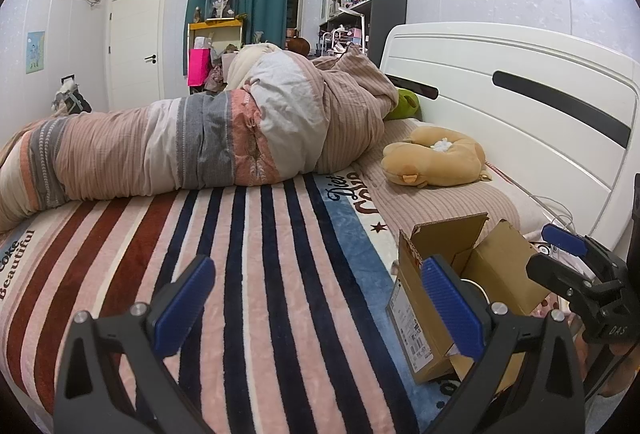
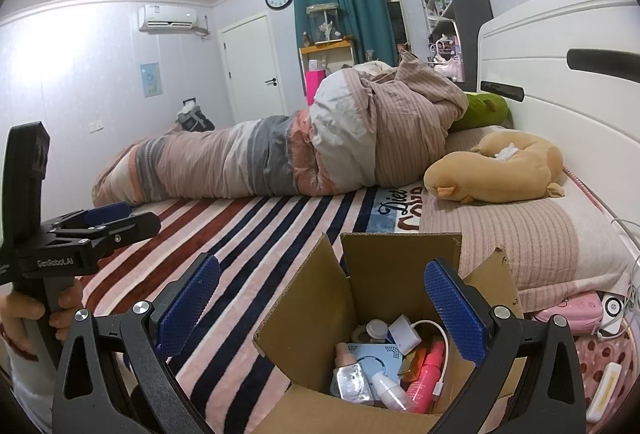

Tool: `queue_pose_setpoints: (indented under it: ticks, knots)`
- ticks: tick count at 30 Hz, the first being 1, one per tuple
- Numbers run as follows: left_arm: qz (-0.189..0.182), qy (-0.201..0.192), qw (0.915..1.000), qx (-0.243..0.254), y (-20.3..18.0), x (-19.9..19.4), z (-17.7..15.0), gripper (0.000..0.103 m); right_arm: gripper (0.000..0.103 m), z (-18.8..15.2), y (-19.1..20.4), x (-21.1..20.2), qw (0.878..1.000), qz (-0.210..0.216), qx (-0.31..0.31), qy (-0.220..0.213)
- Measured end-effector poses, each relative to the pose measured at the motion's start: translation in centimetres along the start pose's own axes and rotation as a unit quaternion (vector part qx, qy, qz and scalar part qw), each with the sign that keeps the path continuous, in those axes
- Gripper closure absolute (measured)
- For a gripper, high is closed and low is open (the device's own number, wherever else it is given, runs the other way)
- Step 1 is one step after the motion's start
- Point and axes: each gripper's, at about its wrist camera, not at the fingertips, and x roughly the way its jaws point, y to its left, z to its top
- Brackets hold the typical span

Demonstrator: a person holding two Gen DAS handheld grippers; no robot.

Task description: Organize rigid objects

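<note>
An open cardboard box stands on the striped bed blanket. It holds several small items: a pink bottle, a white bottle, a blister pack, a light blue device and a white charger with cable. My right gripper is open and empty, just above the box. My left gripper is open and empty over the blanket, left of the box. The right gripper also shows in the left wrist view, and the left gripper in the right wrist view.
A rolled duvet lies across the bed. A tan plush toy and a green plush lie by the white headboard. A pink case, a yellow-white item and cables lie right of the box.
</note>
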Motion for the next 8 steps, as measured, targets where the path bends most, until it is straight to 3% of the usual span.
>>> queue_pose_setpoints:
  ticks: [8]
  knots:
    - [0.000,0.000,1.0000,0.000,-0.01,0.01,0.01,0.001,0.000,0.00,0.06,0.02,1.000,-0.001,0.000,0.000]
